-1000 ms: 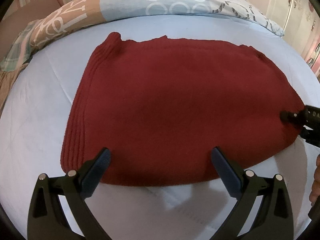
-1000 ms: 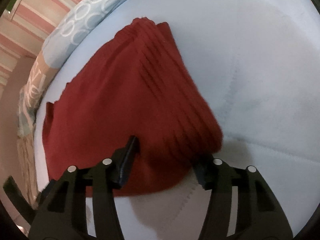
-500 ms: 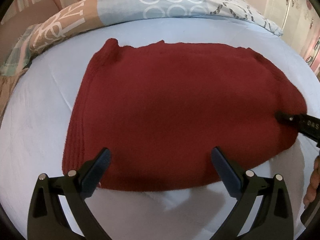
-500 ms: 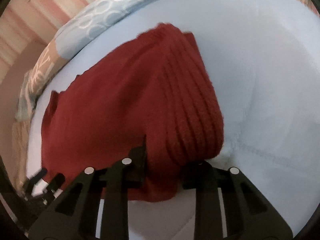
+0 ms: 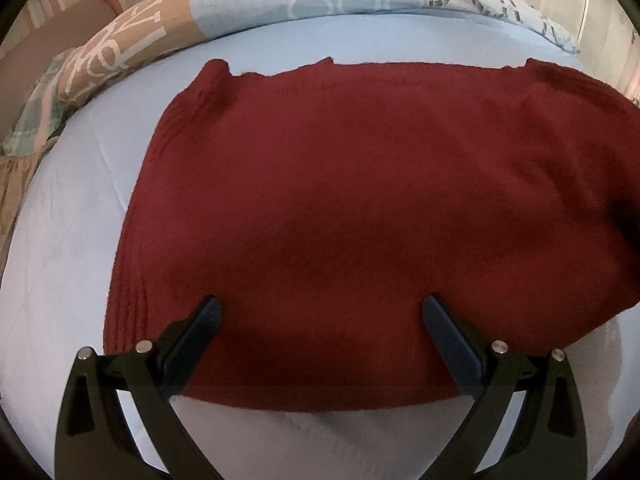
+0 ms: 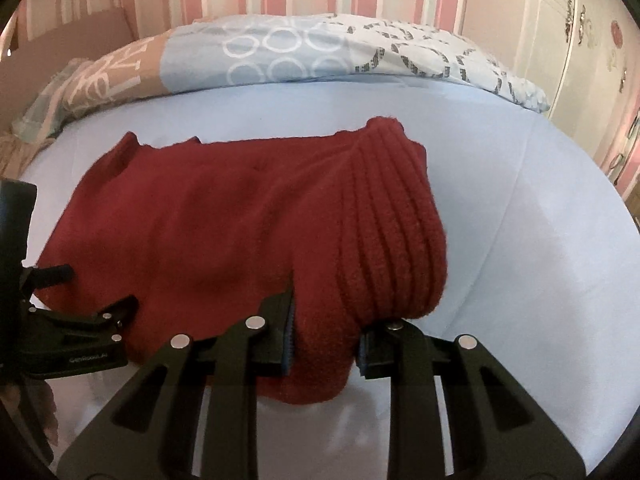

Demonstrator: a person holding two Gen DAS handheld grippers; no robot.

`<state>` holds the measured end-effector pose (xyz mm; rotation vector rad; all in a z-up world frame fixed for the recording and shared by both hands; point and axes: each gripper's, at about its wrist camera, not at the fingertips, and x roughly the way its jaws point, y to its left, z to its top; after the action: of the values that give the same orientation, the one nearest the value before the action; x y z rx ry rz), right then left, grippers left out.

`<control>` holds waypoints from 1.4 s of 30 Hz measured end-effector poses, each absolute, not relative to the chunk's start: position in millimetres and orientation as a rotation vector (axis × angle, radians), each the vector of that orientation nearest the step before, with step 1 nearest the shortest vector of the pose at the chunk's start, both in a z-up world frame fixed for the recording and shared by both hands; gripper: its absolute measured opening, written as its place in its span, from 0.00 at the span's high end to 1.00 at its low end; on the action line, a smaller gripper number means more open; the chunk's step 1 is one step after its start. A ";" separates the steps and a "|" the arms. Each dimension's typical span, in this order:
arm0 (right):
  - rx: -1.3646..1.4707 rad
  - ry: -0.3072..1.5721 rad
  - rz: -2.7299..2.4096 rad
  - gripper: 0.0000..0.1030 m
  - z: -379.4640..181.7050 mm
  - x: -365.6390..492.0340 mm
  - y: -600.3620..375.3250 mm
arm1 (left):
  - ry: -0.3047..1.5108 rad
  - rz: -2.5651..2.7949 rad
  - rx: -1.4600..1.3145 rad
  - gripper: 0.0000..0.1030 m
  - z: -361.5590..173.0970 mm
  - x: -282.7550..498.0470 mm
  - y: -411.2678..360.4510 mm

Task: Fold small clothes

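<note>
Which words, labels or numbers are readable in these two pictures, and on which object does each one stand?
"GenRobot.AI", faint and only roughly legible: on the black body of the left gripper, right wrist view.
Large white letter shapes on the tan part of the patterned quilt: distorted, not readable as a word.
Grey marks on the quilt's pale blue part: too blurred to read.
The red knit garment shows no label or text.

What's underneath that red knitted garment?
The red knitted garment lies on a pale blue bedsheet, visible all around it. Anything tucked beneath or inside the garment is covered.
</note>
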<state>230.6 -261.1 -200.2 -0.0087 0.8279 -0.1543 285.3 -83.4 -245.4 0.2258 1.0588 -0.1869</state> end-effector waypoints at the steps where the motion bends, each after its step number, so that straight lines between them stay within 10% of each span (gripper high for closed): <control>1: -0.016 0.827 -0.156 0.78 -199.4 230.8 -259.7 | 1.058 -0.186 0.232 0.01 -246.5 286.2 -84.1; 17: -0.014 0.696 -0.055 0.78 -159.4 239.9 -200.0 | 1.004 -0.257 0.208 0.02 -237.3 283.4 -59.5; 29: -0.064 0.684 0.098 0.78 -160.6 272.3 -91.5 | 0.989 -0.122 0.118 0.02 -222.6 297.4 123.9; 42: -0.197 0.972 0.078 0.78 -225.1 284.0 -1.8 | 0.967 -0.130 0.131 0.02 -234.6 315.7 150.9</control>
<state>284.0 -1.8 -225.1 -0.1971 0.9719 0.0776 315.7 150.9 -234.6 0.1306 0.9665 -0.1295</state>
